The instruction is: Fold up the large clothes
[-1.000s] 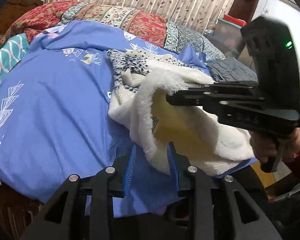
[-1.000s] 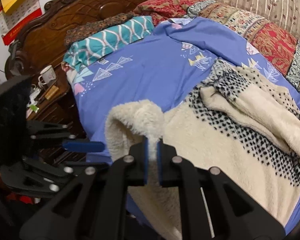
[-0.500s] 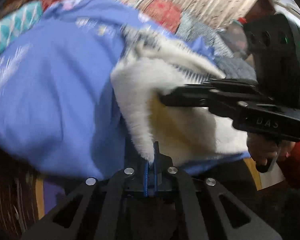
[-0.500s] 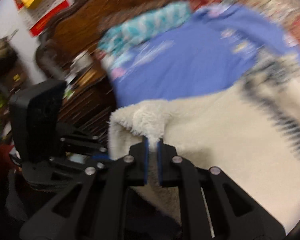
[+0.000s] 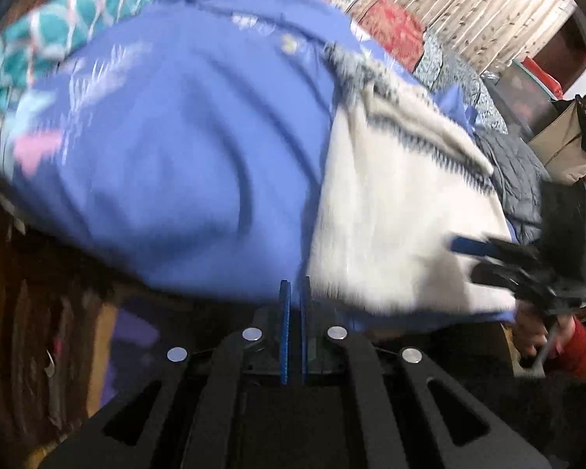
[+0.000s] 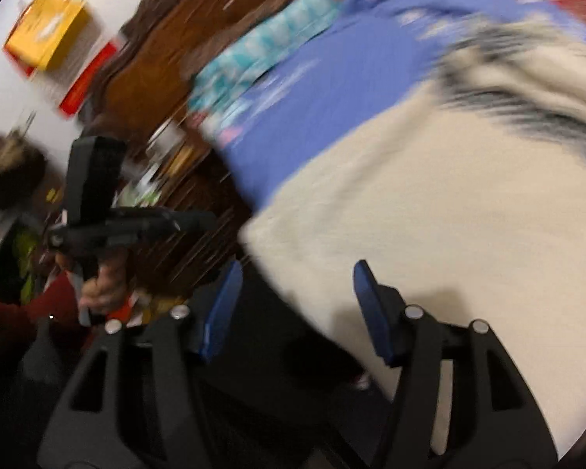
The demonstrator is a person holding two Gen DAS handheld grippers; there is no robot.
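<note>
A cream fleece garment (image 5: 394,226) with a black dotted band lies on the blue bed sheet (image 5: 183,156), its near edge at the bed's front. It also fills the right wrist view (image 6: 429,211). My left gripper (image 5: 294,293) is shut, its blue pads together at the garment's near left corner; whether cloth sits between them is unclear. My right gripper (image 6: 297,273) is open and empty, jaws wide apart just off the garment's near edge. It shows in the left wrist view (image 5: 488,254) at the garment's right side. Both views are motion-blurred.
A teal patterned pillow (image 5: 58,35) and red patterned bedding (image 5: 390,19) lie at the back. A carved wooden headboard (image 6: 168,51) and a cluttered nightstand (image 6: 164,156) stand left of the bed. A dark grey quilt (image 5: 519,179) lies right of the garment.
My right gripper opened and let go of the garment's folded edge, which now lies flat. My left gripper closed at the near left corner. Both grippers pulled back toward the bed's front.
</note>
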